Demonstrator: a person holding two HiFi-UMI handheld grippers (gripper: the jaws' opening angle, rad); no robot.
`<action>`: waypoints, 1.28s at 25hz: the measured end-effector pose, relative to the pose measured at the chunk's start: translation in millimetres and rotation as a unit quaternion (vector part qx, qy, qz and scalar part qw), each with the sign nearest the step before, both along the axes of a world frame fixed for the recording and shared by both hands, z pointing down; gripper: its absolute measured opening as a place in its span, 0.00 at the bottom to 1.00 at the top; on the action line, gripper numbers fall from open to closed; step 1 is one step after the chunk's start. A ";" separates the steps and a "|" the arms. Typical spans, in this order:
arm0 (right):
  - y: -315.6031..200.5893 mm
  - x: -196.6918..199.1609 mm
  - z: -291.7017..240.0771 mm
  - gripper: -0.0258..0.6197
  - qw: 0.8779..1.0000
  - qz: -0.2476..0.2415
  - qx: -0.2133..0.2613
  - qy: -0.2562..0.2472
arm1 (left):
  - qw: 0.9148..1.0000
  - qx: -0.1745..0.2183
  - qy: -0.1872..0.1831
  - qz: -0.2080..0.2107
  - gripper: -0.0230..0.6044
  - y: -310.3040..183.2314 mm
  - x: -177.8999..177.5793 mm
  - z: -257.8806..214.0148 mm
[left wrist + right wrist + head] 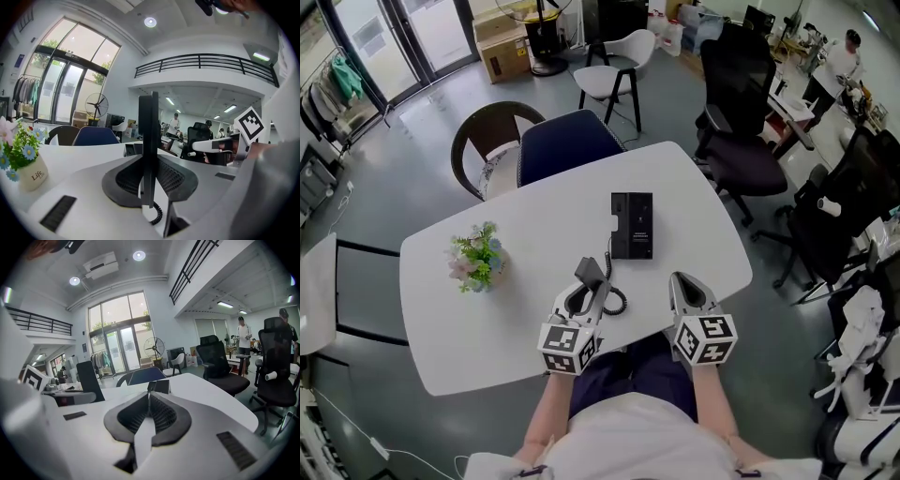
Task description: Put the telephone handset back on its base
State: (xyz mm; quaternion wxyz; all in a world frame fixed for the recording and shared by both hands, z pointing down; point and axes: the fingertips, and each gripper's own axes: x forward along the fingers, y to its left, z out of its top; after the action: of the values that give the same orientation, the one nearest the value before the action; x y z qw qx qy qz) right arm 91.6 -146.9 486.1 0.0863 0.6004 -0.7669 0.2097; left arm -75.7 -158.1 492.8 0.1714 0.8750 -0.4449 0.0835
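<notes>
nearest me, my left gripper (587, 295) has its jaws drawn narrow and clamped on the black handset (592, 269), which sits edge-on between the pads (its coiled cord (616, 301) loops down onto the white table (441, 319) just beside). my right gripper (682, 284) is alongside, jaws pressed together on nothing. a little farther out, the phone base (632, 225) lies flat, apart from the handset. a potted plant (476, 259) stands off left, and a navy chair (567, 142) sits beyond the table.

handset (590, 268) 1 | telephone base (632, 225) 1 | flower pot (476, 259) 1 | table (553, 211) 1 | grippers 2: left gripper (590, 287), right gripper (680, 279)
</notes>
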 end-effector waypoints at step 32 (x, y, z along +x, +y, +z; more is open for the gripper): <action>-78.8 11.9 37.7 0.09 0.995 -0.073 -0.059 -0.018 | 0.996 -0.083 -0.037 0.015 0.17 -77.6 39.2 49.1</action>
State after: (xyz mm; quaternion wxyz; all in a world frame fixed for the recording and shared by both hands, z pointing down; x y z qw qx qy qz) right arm 103.5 -225.7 523.8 0.1224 0.5325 -0.7966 0.2585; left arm -36.5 -235.7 541.9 0.2254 0.8607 -0.4291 0.1555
